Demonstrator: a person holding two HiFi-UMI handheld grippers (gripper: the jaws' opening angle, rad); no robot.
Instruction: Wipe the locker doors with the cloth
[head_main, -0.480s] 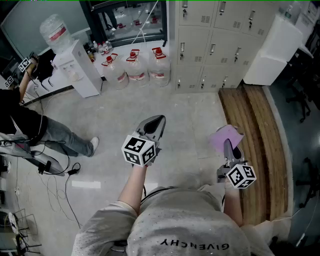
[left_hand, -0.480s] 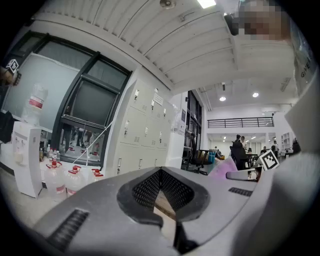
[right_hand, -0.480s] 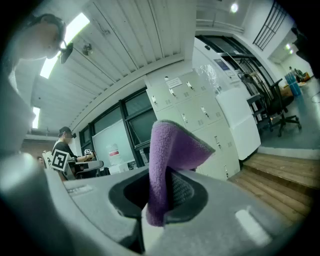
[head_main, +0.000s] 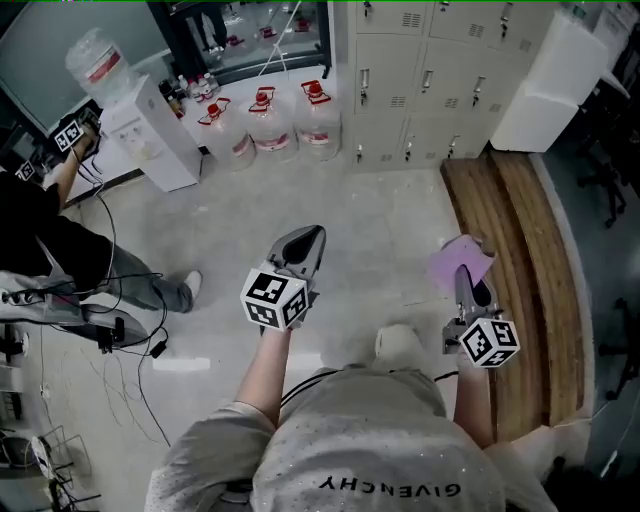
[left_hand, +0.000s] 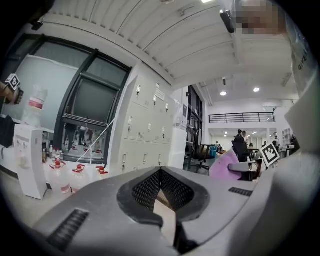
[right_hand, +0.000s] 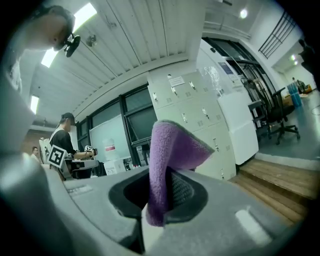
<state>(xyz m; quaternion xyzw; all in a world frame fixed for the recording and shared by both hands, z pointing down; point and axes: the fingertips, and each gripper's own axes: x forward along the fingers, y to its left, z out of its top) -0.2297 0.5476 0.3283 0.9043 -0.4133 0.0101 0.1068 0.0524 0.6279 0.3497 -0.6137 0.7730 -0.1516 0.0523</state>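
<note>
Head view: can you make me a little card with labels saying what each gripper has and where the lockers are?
Right gripper: fingers shut on the fuzzy purple cloth
Left gripper: fingers shut, holding nothing
Beige metal lockers: ahead, across the pale floor, doors closed
Cloth and lockers: apart, no wiping yet
Beside right gripper: long wooden platform

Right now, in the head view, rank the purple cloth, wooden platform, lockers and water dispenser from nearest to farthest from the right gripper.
1. purple cloth: clamped in the jaws of the right gripper.
2. wooden platform: on the floor just to its right.
3. lockers: ahead, along the wall.
4. water dispenser: far ahead on the left.
</note>
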